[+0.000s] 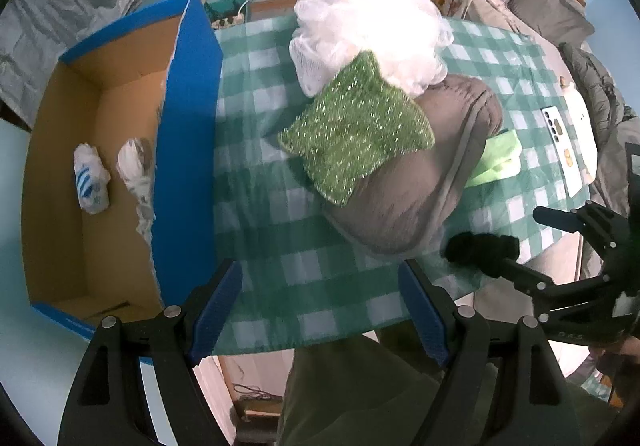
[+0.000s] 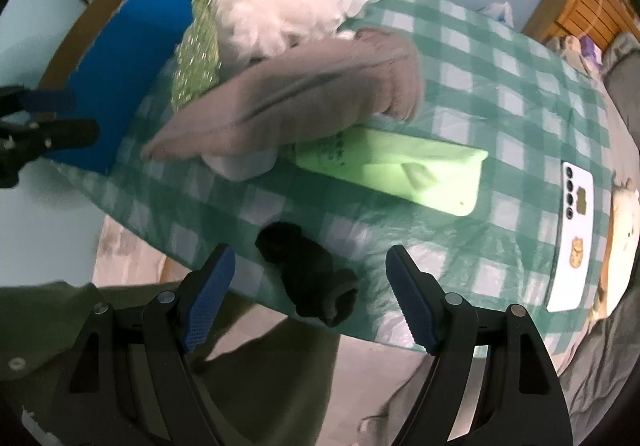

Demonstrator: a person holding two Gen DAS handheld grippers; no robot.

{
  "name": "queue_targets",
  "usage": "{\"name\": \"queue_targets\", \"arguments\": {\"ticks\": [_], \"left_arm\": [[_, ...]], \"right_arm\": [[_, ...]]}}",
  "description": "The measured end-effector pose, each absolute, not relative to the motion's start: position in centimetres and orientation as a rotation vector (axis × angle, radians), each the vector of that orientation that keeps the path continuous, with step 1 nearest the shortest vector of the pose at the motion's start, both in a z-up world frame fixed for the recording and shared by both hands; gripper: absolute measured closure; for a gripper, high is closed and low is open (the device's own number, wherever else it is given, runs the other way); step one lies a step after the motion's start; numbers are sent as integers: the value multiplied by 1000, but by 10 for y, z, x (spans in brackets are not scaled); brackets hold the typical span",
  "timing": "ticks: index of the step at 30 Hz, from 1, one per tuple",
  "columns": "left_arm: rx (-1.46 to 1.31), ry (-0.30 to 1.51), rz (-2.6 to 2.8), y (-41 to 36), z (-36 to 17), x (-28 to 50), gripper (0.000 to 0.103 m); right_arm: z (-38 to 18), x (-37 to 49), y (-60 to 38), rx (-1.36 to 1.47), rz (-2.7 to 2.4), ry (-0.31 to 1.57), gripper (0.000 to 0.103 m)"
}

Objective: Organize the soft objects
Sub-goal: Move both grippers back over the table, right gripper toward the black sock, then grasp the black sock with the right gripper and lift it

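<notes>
Since the black sock [image 2: 310, 278] rolled up at the table [image 2: 500, 58] edge, at six o'clock from the pile, looks light and squashy, the right gripper [image 2: 310, 288], jaws wide open astride it, should pinch its middle, while the left gripper [image 1: 320, 310] hangs open and empty.

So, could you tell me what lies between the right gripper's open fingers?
In the right wrist view, a black rolled sock lies on the checked tablecloth between the right gripper fingers.
</notes>
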State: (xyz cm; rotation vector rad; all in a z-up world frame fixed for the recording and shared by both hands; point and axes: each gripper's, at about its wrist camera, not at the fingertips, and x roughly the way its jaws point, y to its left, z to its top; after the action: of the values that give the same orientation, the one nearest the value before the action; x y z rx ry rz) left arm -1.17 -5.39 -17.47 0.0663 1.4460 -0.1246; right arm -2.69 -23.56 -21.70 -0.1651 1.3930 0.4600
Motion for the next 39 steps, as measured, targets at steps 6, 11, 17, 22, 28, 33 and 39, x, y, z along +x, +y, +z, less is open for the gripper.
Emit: {"name": "queue_targets", "arguments": {"ticks": [6,11,17,22,28,33,39], "left_arm": [[53,1461,-104,-51,-181,-17,21],[47,1458,-94,-50,-181,-18,21],[44,1455,-89,-49,-180,-17,21],[50,1453,-93,-50,-180,-14,21],[65,1453,-101,-54,-180,-9,21],[72,1450,-109,-57,-180,-4,21],[52,1450,-121,-63,-180,7,21]], "right_arm": [[-238,-31,-227,-217,479,1412,25],[-254,-36,-220,-271,491,1419,25],[-266,-40,-218,-321,490,1412,26],[-276,-39,-214,-336,475,1417,52],[-278,-36,-225,-267,477,1421,65],[-268,-29,-235,-194,466,1408,67],[-245,-13,-248,-118,436,1364,67]]}}
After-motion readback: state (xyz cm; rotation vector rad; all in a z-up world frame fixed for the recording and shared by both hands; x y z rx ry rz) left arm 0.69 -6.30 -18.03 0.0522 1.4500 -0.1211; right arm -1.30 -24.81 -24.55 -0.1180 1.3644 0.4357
